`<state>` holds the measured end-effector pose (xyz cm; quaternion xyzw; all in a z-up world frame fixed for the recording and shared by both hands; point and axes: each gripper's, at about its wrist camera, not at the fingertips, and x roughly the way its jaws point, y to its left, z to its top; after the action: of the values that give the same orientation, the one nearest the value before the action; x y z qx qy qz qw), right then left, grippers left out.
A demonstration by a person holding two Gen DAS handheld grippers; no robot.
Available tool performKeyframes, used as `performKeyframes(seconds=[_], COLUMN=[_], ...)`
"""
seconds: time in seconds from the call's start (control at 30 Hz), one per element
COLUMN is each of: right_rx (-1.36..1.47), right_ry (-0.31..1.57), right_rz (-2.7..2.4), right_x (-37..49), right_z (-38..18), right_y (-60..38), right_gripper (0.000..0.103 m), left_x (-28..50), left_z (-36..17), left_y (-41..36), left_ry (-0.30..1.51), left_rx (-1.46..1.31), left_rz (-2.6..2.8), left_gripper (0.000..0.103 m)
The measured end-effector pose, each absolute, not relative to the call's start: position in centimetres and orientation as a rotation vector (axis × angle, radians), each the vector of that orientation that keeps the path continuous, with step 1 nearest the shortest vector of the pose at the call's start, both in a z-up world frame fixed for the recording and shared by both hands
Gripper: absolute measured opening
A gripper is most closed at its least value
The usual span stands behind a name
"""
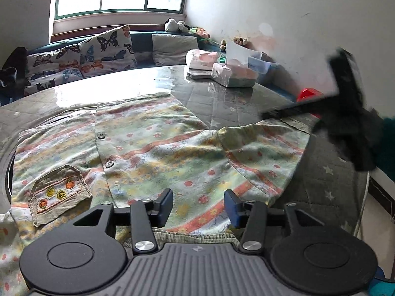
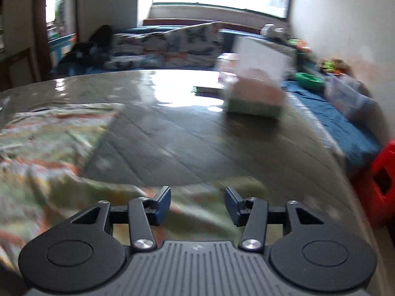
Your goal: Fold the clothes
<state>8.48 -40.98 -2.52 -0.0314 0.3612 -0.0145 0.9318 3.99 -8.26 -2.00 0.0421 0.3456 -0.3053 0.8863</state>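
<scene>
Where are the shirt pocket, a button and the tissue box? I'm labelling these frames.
shirt pocket (image 1: pixel 58 193): left wrist view, embroidered middle.
button (image 1: pixel 101 136): left wrist view, its face.
tissue box (image 1: pixel 234 75): left wrist view, front side.

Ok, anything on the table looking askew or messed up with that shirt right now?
Mostly fine. The striped button shirt lies fairly flat, but its right sleeve is rumpled and folded in at an angle, with creases bunched near the shoulder. The tissue box stands upright, clear of the shirt. Nothing spilled or damaged.
</scene>
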Motion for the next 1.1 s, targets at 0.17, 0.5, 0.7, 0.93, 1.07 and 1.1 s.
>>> performKeyframes(seconds=[0.17,0.5,0.7,0.93,1.07,1.1], right_rx=[-0.017,0.035,0.113,0.233,0.254,0.247], right_ry=[0.734,0.685,0.669,0.596,0.532,0.515], right_rz=[-0.135,-0.171,-0.133,-0.085,-0.030,-0.018], right_x=[5.5,4.0,3.4,2.3,1.7,1.6], right_z=[-3.8,-4.9,-4.8,-2.7,0.2,1.1], right_y=[-44.7,-46.2,-46.2,-46.5,-45.8,-45.5], right_gripper=[0.053,0.054,0.023,0.012,0.011,0.011], left_x=[4.2,4.6,5.0,5.2,5.0,5.0], left_z=[-2.0,-2.0,-2.2,-2.9,-3.2,-3.3], left_y=[-9.2,-10.2,-11.2,-12.7,-13.5,-13.6], left_ry=[0.729,0.748,0.761,0.772,0.769,0.767], left_rx=[0.092,0.095,0.098,0.117,0.129,0.131], left_rz=[-0.620,-0.564,-0.552,-0.560,-0.573,-0.577], left_gripper=[0.051,0.054,0.055,0.055,0.057,0.057])
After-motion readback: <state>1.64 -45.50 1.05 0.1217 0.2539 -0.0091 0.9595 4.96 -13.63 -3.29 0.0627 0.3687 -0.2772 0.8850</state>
